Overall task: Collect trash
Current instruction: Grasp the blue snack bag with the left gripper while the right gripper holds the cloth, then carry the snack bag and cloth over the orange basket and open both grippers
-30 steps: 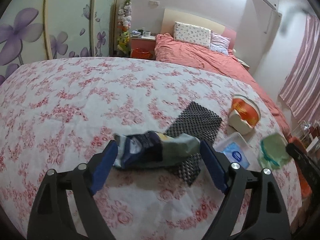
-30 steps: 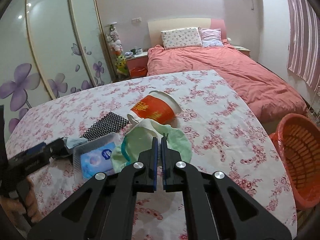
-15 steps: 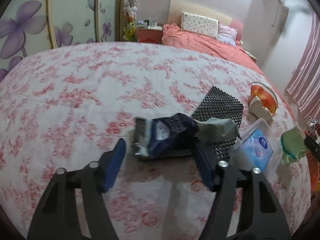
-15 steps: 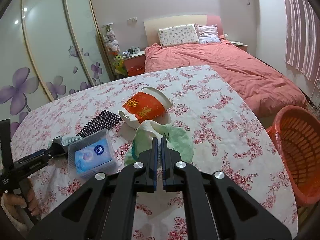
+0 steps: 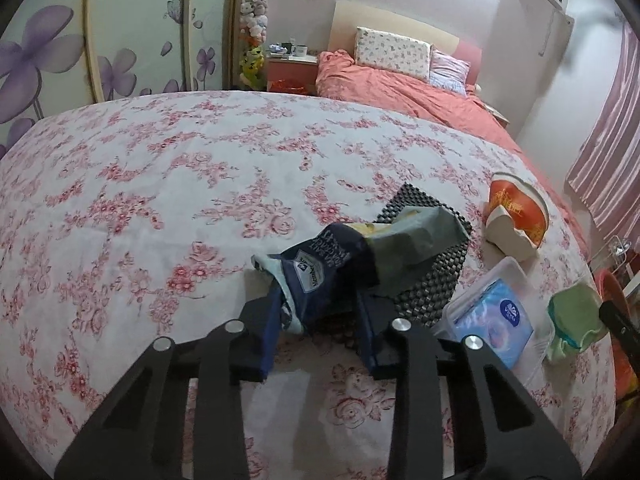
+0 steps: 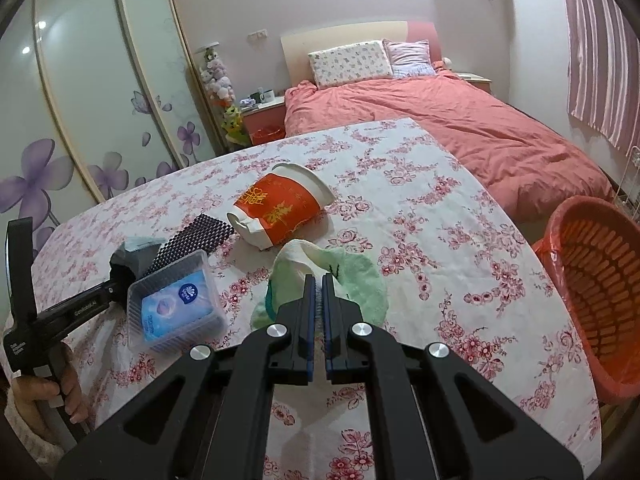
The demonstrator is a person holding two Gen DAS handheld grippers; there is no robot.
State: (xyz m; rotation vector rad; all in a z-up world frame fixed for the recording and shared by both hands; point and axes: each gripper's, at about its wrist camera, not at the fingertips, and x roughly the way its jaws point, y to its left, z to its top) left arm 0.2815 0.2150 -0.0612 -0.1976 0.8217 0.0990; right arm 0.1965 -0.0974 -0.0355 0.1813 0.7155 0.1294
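Observation:
My left gripper (image 5: 318, 316) is shut on a crumpled dark blue snack bag (image 5: 340, 264) and holds it over the floral tablecloth; the bag also shows in the right wrist view (image 6: 136, 254). My right gripper (image 6: 318, 292) is shut on a crumpled green and white wrapper (image 6: 352, 276), which also shows in the left wrist view (image 5: 572, 320). A red and white paper cup (image 6: 280, 208) lies on its side beyond it. An orange trash basket (image 6: 600, 292) stands off the table's right edge.
A clear plastic tray with a blue tissue pack (image 6: 176, 304) lies left of the wrapper. A black mesh mat (image 5: 432, 252) lies under the bag. A bed with a pink cover (image 6: 440, 128) is behind the table, wardrobe doors (image 6: 80, 92) to the left.
My left gripper has closed on the snack bag and lifted it slightly. My right gripper stays shut on the green wrapper and has shifted a little over the table.

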